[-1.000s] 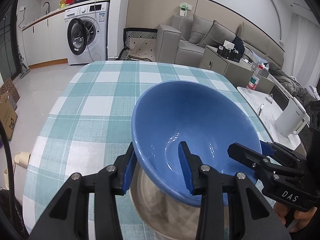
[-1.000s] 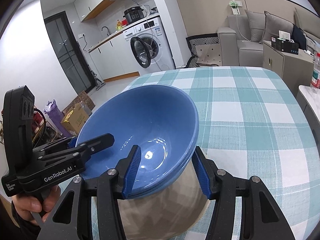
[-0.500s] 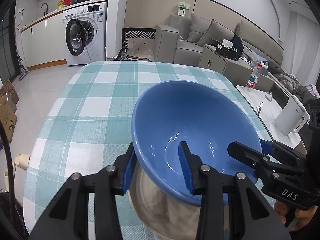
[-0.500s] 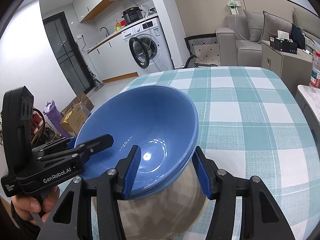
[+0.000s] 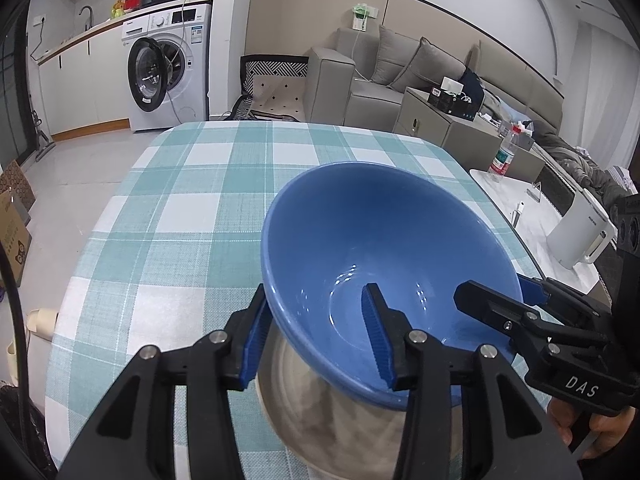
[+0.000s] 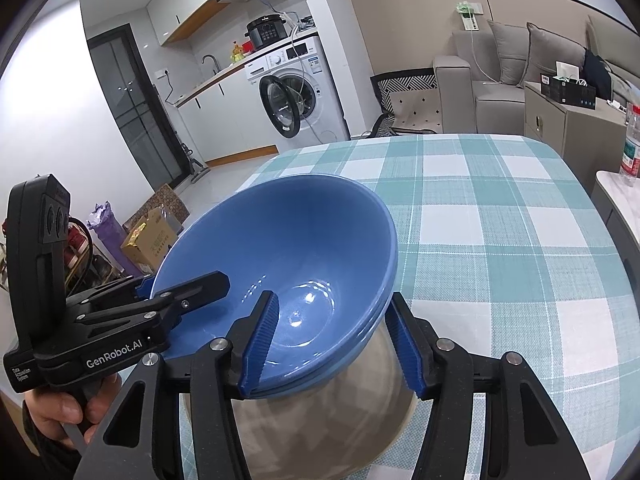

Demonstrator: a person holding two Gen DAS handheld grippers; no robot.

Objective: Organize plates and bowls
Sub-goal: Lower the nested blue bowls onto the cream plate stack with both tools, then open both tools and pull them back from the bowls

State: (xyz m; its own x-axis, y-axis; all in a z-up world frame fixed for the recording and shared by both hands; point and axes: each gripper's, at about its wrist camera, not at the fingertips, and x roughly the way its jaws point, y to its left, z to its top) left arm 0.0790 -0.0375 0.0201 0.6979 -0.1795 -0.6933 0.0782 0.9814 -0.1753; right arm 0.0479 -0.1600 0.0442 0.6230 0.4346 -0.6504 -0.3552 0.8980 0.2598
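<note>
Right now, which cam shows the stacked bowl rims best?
Right wrist view: the blue bowl shows a doubled rim edge between the right hand-held gripper pads, suggesting nested bowls. Left wrist view shows the bowl with a single visible rim.

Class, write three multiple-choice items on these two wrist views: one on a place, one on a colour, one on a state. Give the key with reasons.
1. Where does each gripper grasp the bowl?
A. at its rim
B. at its base
C. nowhere

2. What colour is the bowl inside?
A. white
B. blue
C. green

3. What is in the bowl?
A. soup
B. rice
C. nothing

Key:
1 A: the left gripper and right gripper each have one finger inside and one outside the rim.
2 B: the bowl shows a glossy blue inside above the checked tablecloth.
3 C: its bare bottom shows in both views.
</note>
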